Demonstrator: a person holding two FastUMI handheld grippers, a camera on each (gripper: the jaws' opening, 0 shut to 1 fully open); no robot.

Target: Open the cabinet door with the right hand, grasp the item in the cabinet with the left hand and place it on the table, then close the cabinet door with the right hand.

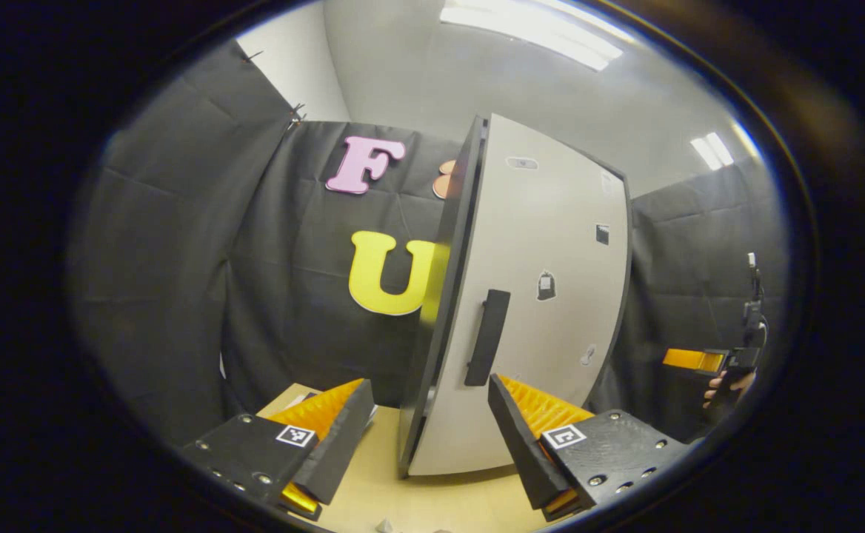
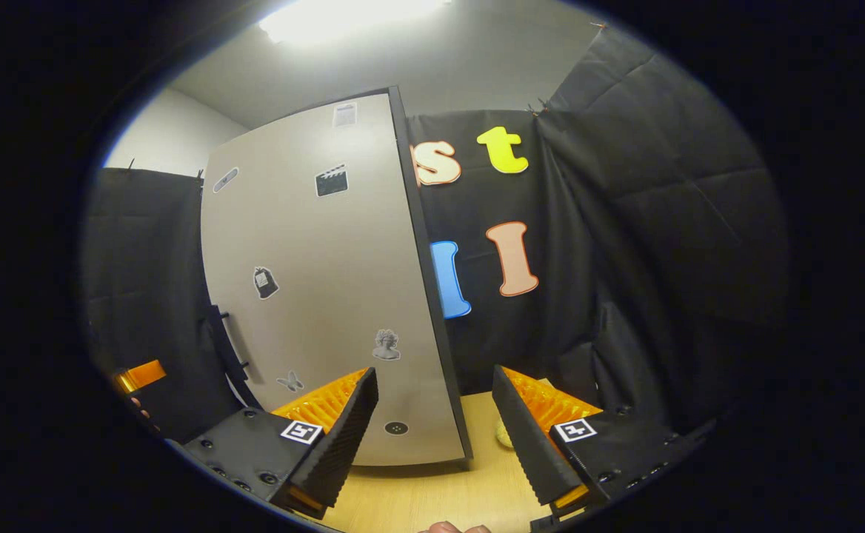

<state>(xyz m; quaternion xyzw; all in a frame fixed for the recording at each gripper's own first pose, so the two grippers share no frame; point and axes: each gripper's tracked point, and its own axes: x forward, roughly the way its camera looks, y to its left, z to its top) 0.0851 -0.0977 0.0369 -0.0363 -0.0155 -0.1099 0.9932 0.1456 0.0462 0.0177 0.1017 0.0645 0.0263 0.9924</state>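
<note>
Left gripper (image 1: 429, 422) facing cabinet door (image 1: 536, 296).

A light wooden table (image 2: 432, 503) carries a tall cabinet (image 2: 314, 296) with a pale door, standing upright. Just right of the cabinet's foot in the right gripper view, a small yellowish thing (image 2: 504, 433) lies on the tabletop.

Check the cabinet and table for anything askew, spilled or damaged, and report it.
Nothing stands out. The cabinet stands upright on the table, its door shut and flush, the handle straight. Both the left claw and the right claw are open and hold nothing.
</note>
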